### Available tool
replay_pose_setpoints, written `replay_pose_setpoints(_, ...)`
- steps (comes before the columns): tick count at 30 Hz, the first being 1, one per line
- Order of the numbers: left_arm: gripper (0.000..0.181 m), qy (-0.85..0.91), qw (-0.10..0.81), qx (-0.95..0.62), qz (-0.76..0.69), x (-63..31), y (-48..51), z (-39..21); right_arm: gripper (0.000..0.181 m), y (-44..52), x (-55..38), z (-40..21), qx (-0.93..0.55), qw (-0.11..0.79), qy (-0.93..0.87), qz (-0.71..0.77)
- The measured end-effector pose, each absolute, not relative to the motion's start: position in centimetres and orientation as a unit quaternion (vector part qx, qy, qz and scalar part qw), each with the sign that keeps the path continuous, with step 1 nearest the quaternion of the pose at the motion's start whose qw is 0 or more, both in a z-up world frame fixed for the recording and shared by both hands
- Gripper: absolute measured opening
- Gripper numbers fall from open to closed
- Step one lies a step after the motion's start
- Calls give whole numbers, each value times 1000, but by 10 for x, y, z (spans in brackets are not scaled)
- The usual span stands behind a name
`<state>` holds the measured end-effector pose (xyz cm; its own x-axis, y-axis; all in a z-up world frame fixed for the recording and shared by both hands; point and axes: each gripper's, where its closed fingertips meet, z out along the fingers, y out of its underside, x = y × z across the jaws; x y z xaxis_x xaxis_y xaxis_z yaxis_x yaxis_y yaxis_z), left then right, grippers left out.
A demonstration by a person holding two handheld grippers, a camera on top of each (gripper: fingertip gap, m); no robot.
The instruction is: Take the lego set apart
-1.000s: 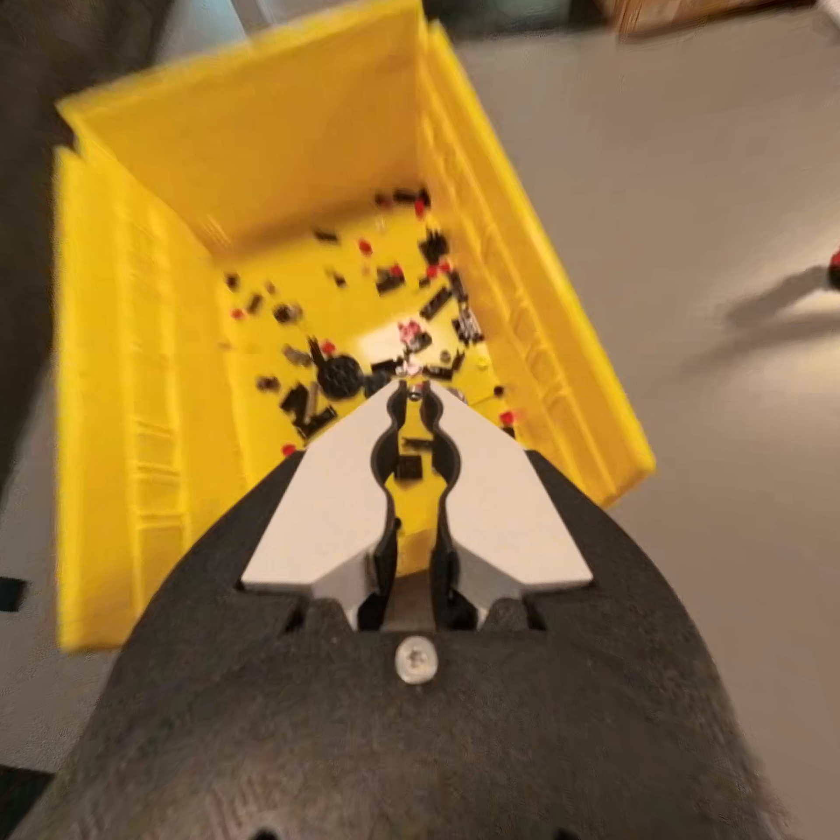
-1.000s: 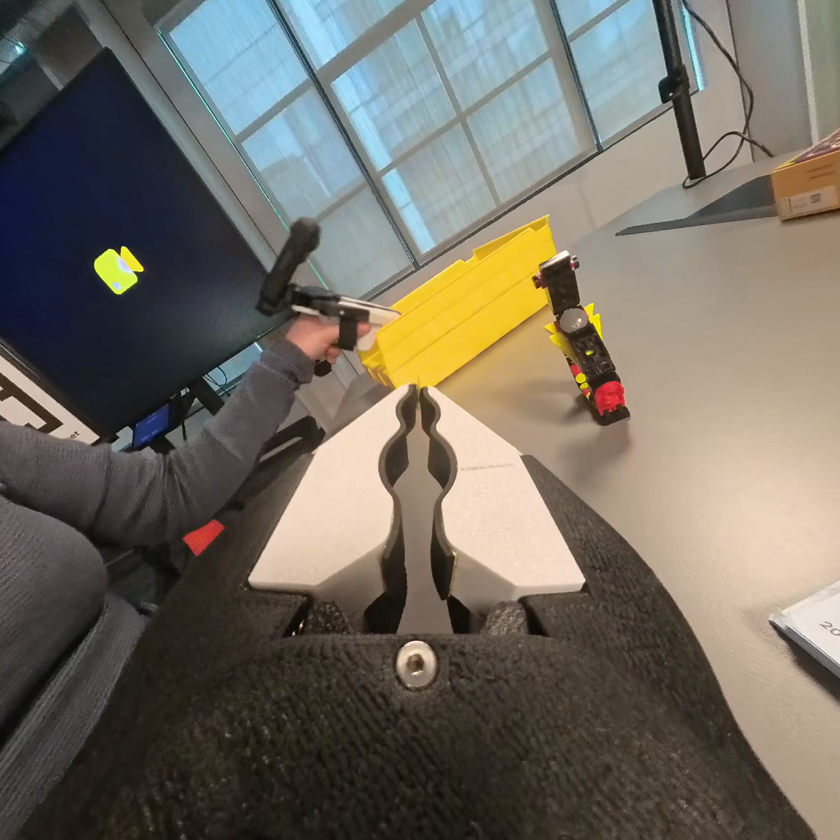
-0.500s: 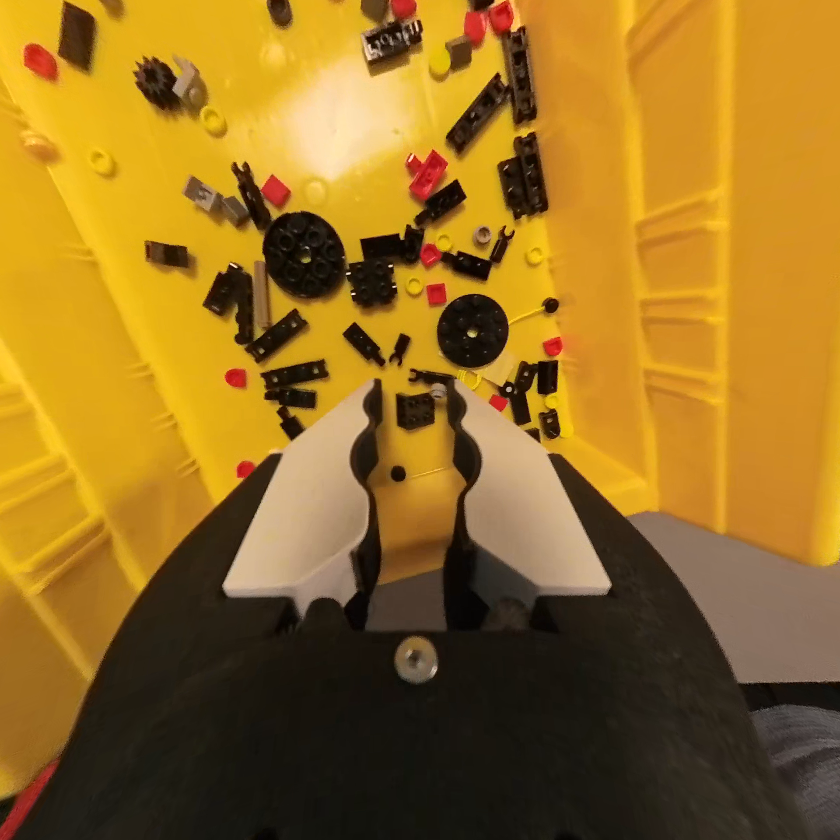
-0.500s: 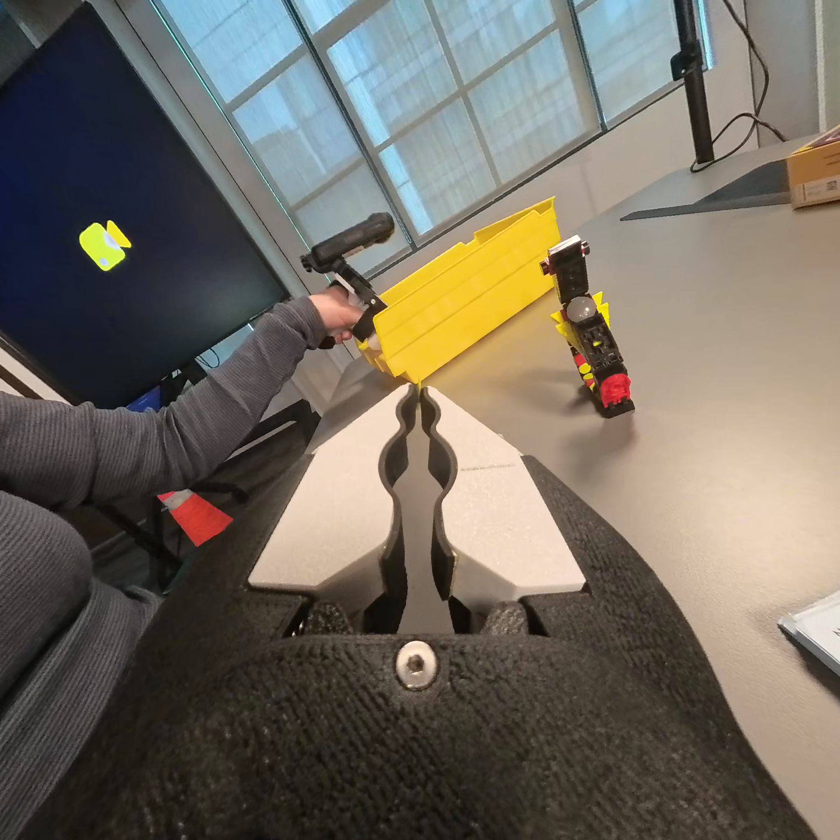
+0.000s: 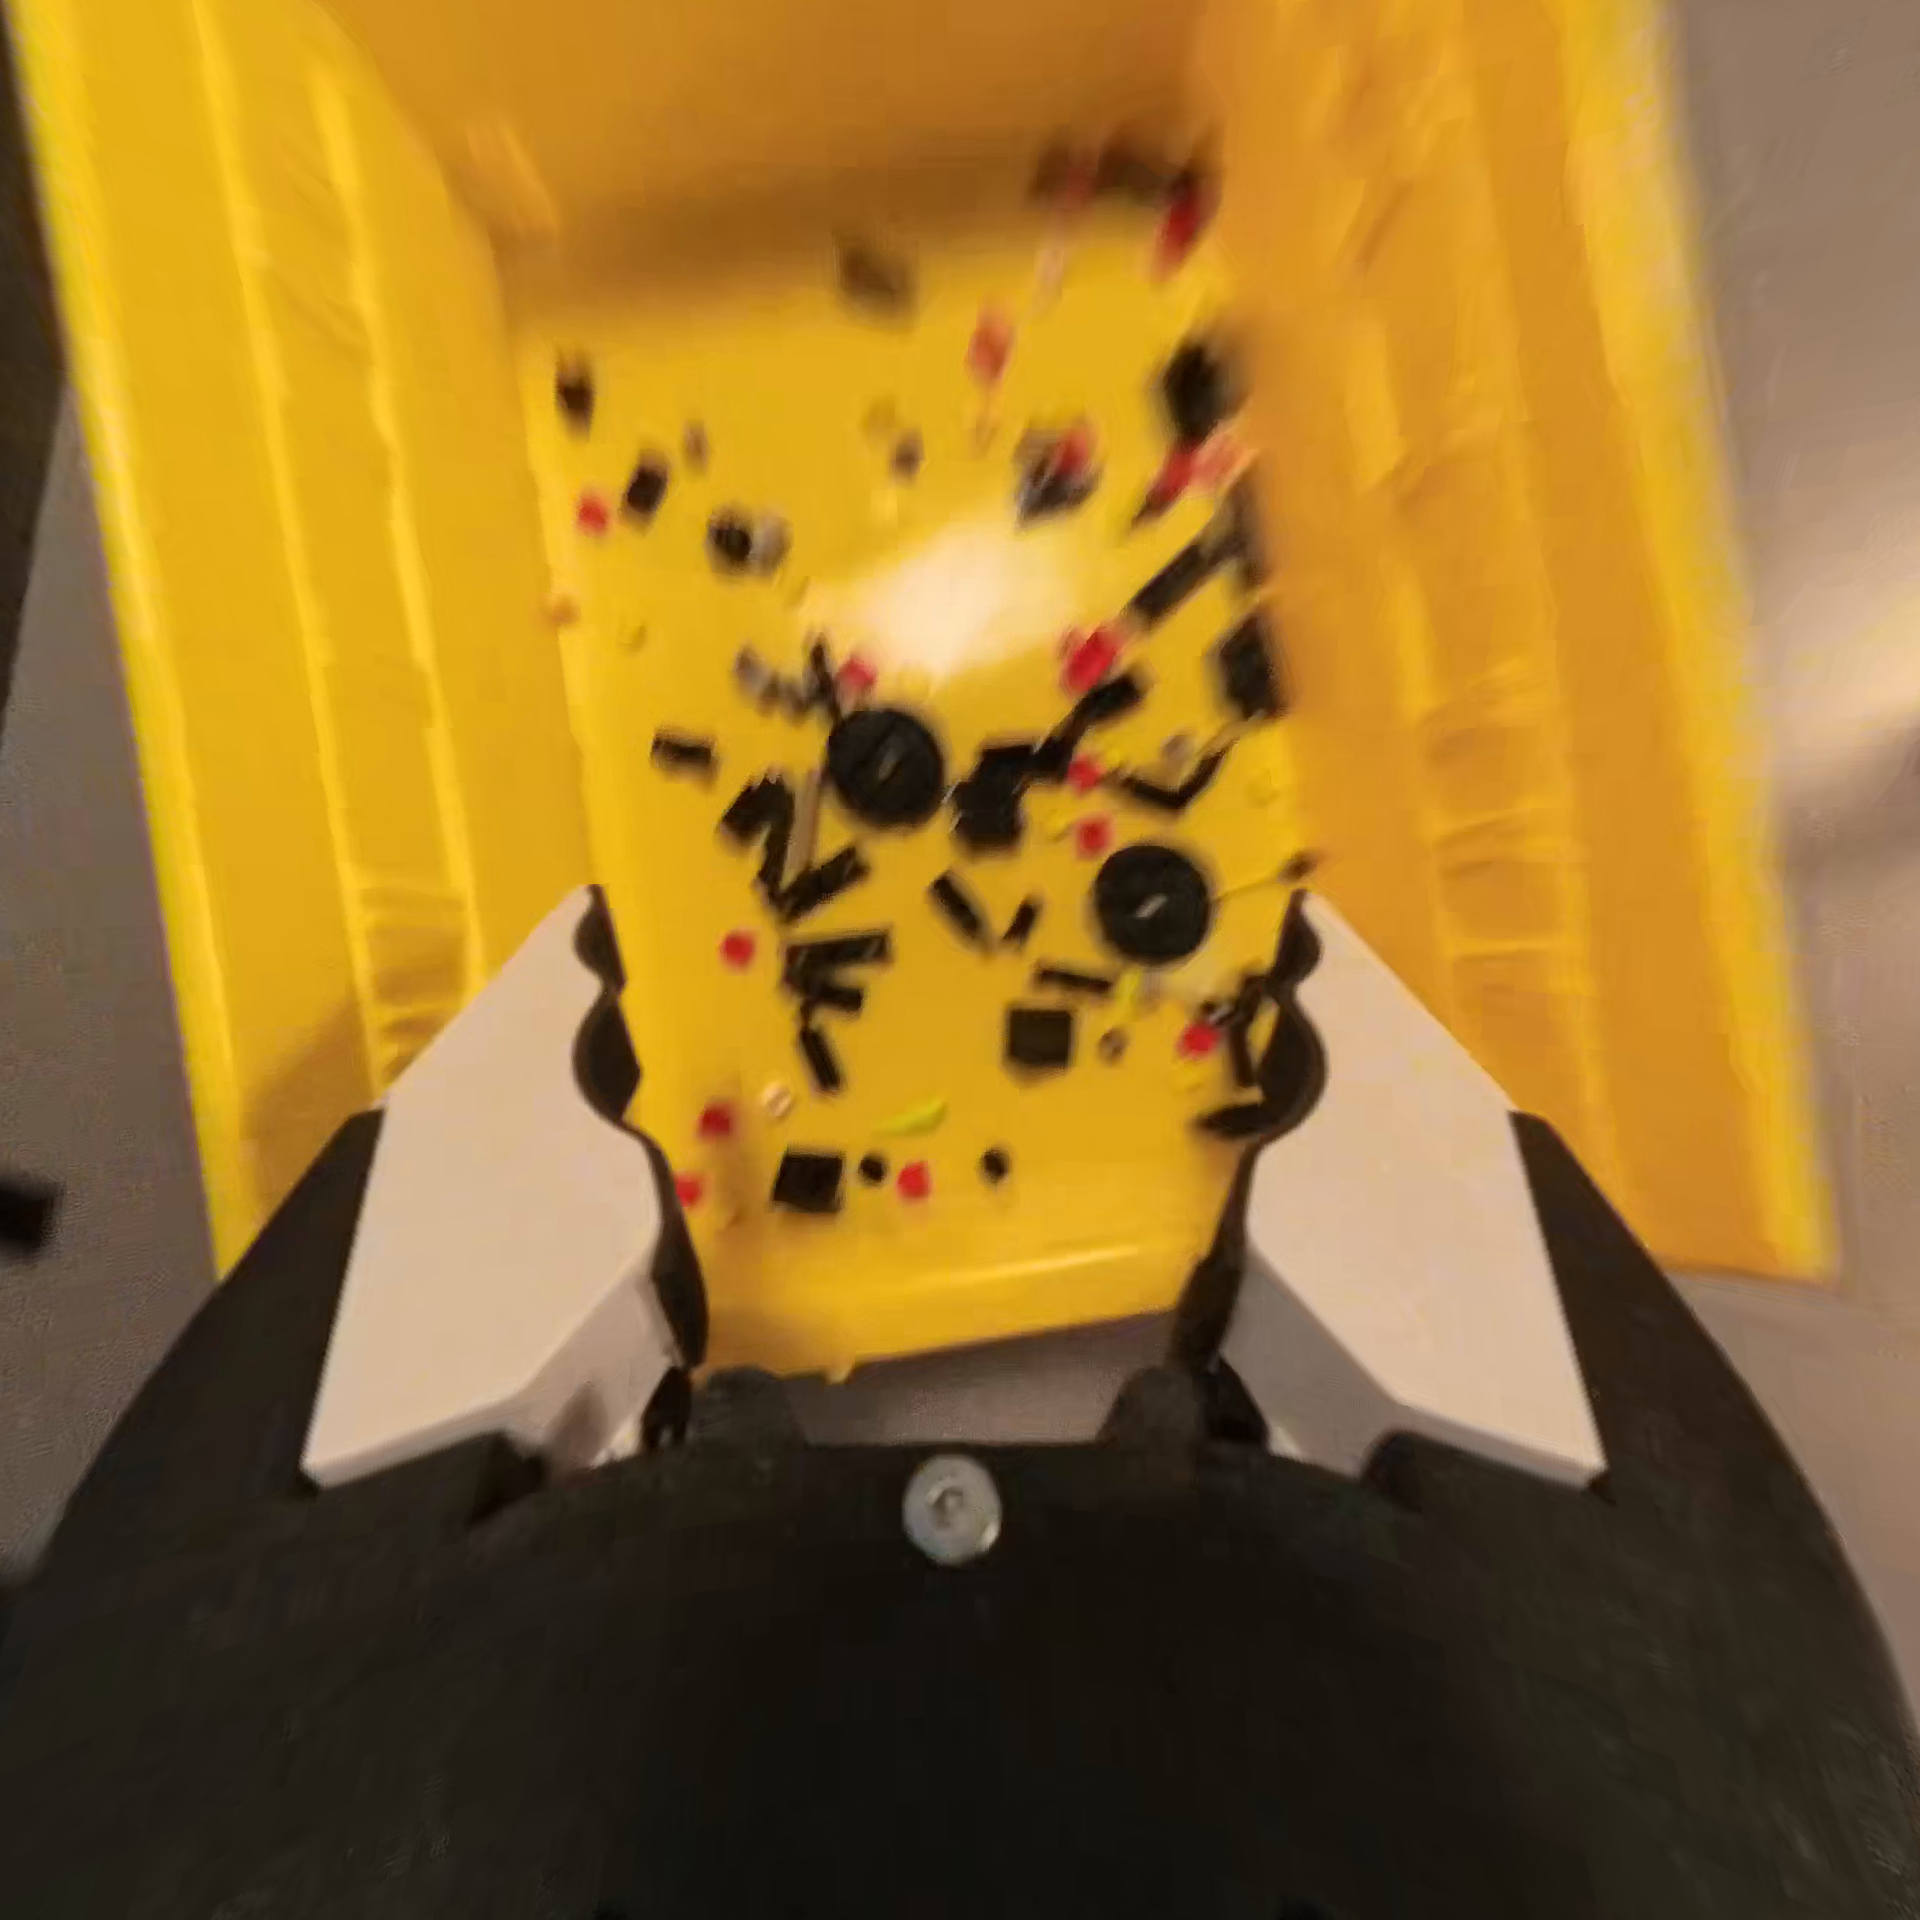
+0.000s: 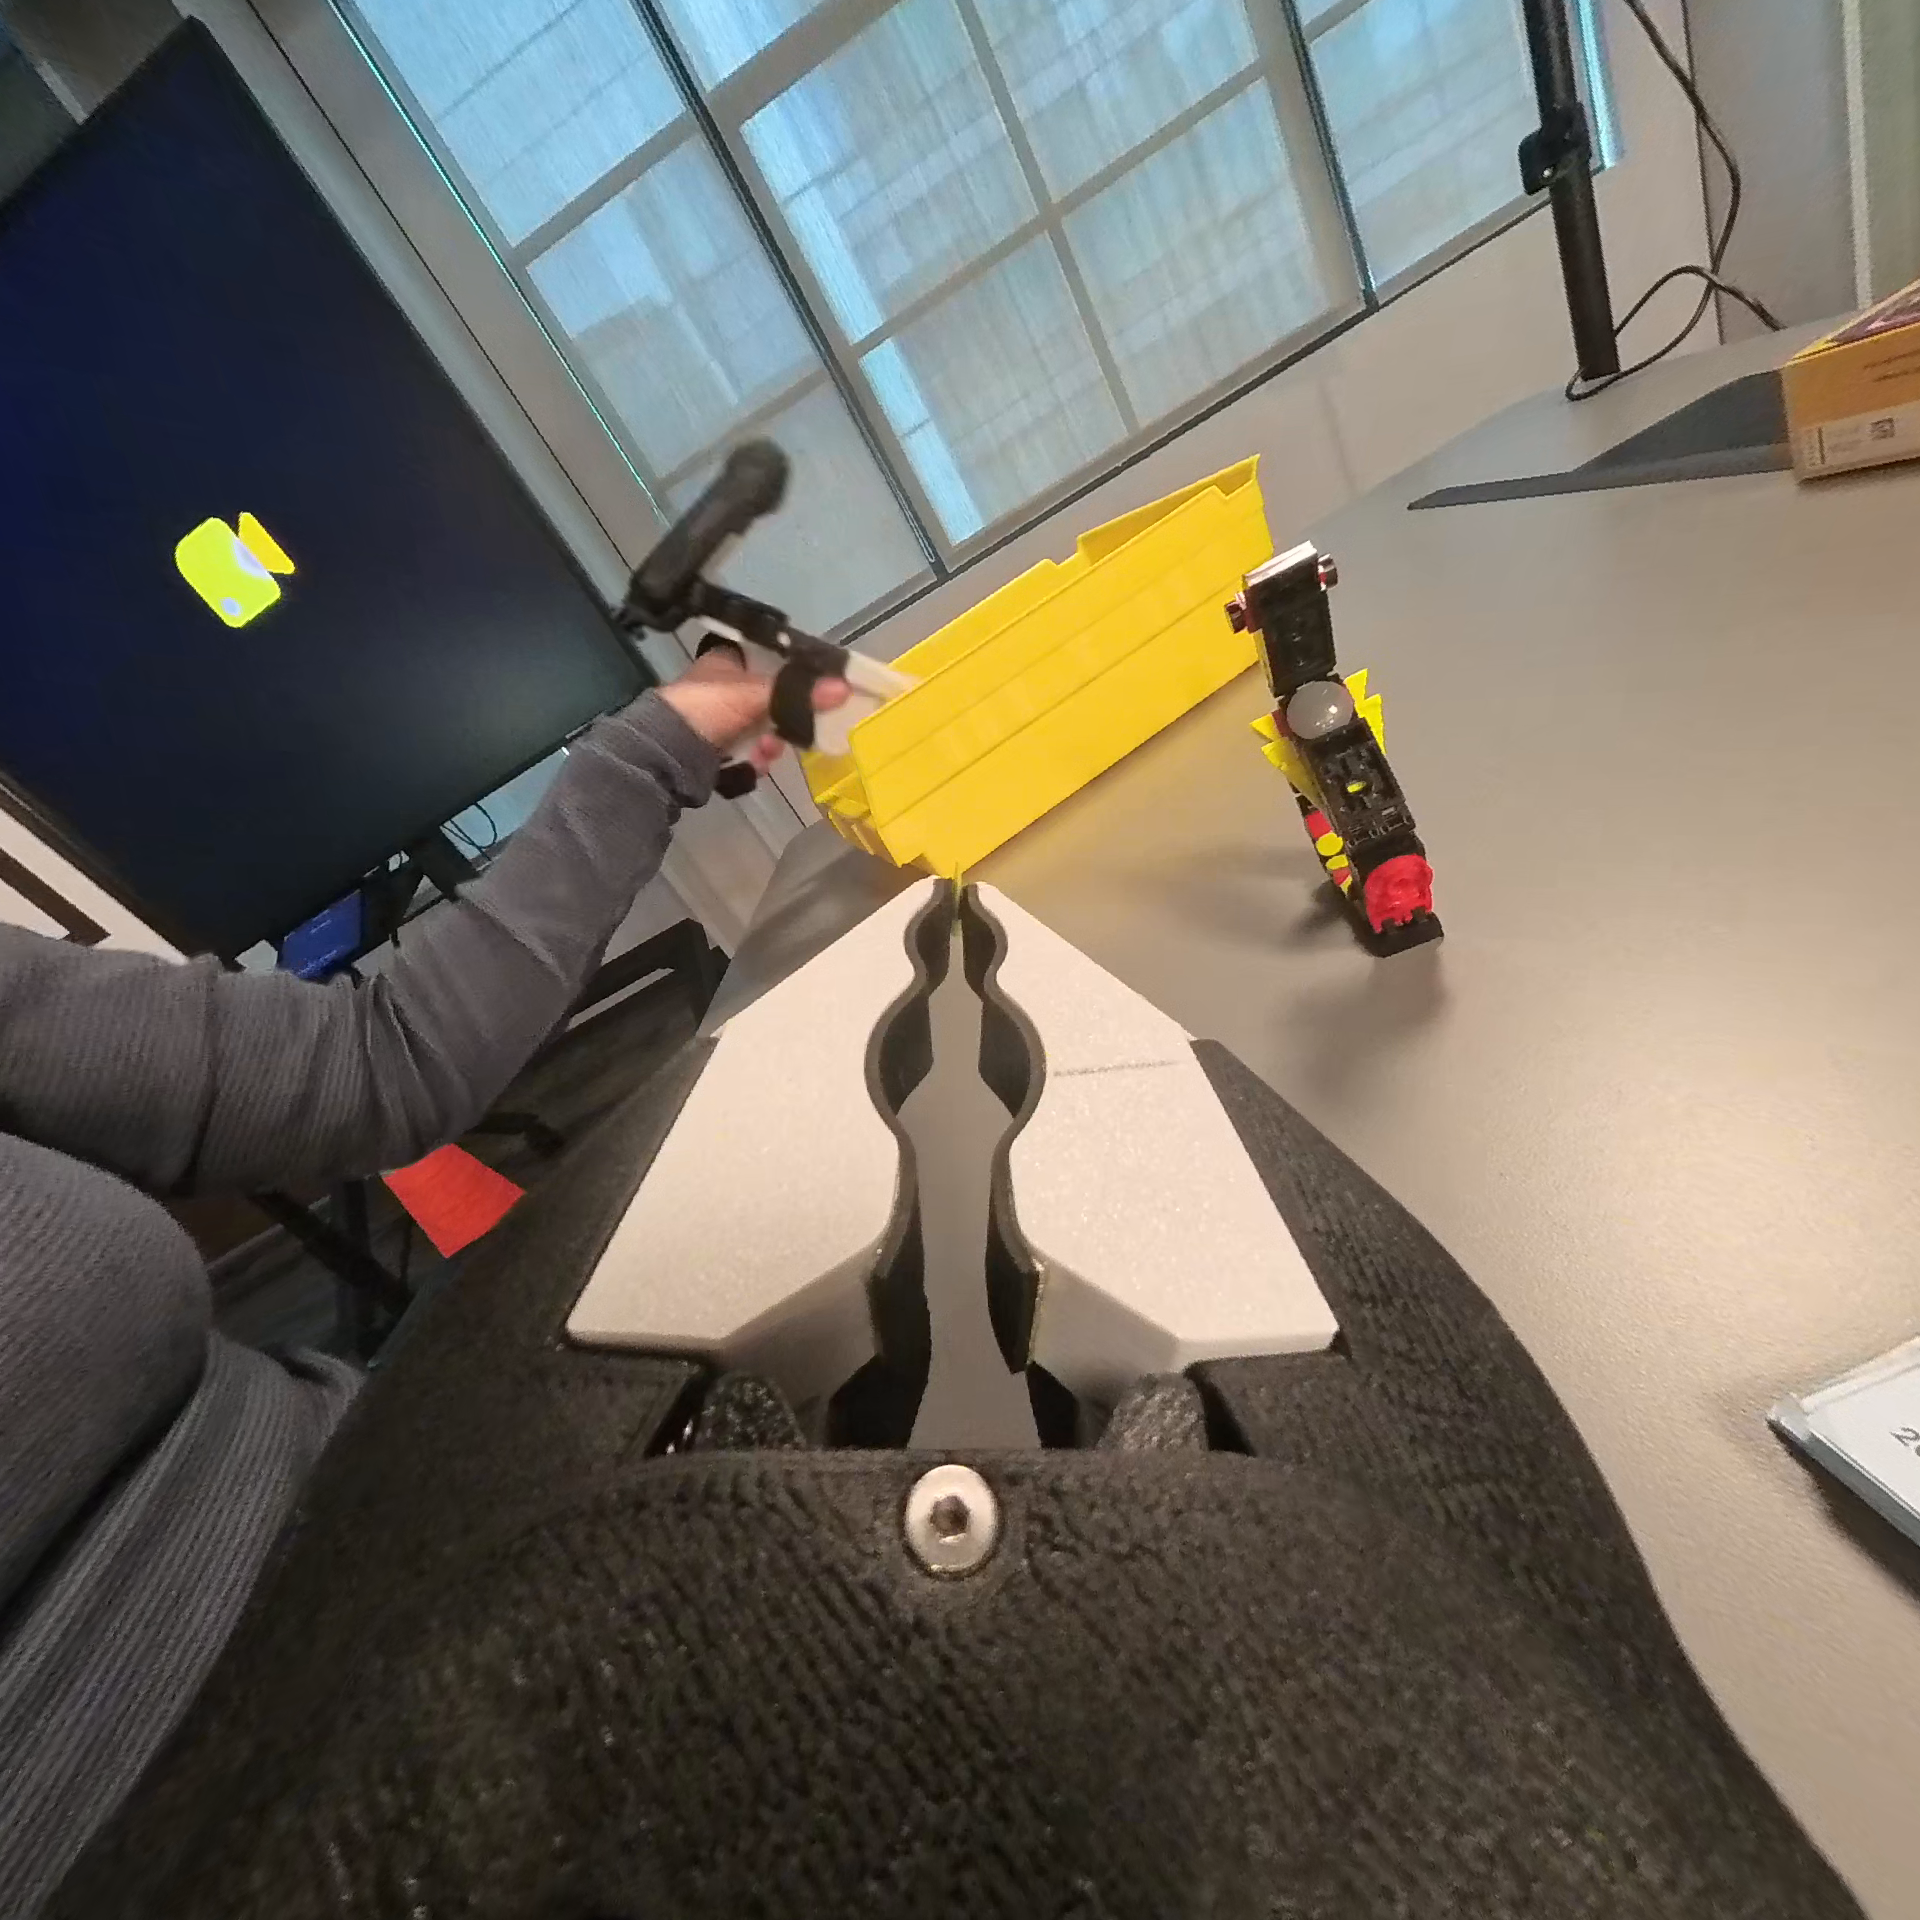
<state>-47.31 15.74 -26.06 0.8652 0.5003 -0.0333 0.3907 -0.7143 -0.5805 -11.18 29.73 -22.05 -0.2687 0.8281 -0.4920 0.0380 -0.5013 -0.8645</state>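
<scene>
While left gripper (image 5: pixel 945 935) is hanging wide open over yellow bin (image 5: pixel 343 623), loose lego bits (image 5: pixel 873 769) are lying on bin floor. Right gripper (image 6: pixel 954 902) is pinching tiny yellow-green piece (image 6: pixel 953 883), fingers almost together. Lego train (image 6: pixel 1340 769) is standing on grey table (image 6: pixel 1610 935), just beside bin.

Black, red and yellow lego set (image 6: pixel 1335 758) stands tilted on the table beside the yellow bin.
</scene>
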Motion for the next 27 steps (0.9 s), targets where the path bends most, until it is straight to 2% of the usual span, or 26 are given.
replay_pose_setpoints(2,104,-261,398,-875,92,-477,164,-224,0,298,-112,-220,-531,290,-406,685)
replay_pose_setpoints(4,102,-263,403,-869,120,-478,153,-210,0,300,-112,-220,-532,294,-402,685)
replay_pose_setpoints(6,93,-215,457,-855,121,-454,160,-185,0,300,-111,-217,-527,296,-394,693)
replay_pose_setpoints(9,63,-75,596,-797,62,-361,184,-136,0,295,-109,-206,-501,279,-372,730)
replay_pose_setpoints(11,46,25,643,-765,-5,-282,197,-127,0,290,-107,-200,-478,271,-368,750)
replay_pose_setpoints(14,26,132,649,-736,-140,-179,211,-144,0,278,-104,-194,-440,279,-388,760)
replay_pose_setpoints(18,20,180,621,-713,-269,-107,232,-174,0,264,-101,-189,-403,277,-410,770)
replay_pose_setpoints(22,17,214,616,-710,-266,-83,247,-195,0,255,-99,-185,-379,275,-423,776)
replay_pose_setpoints(27,10,198,628,-703,-270,-86,253,-193,0,254,-96,-183,-370,271,-423,782)
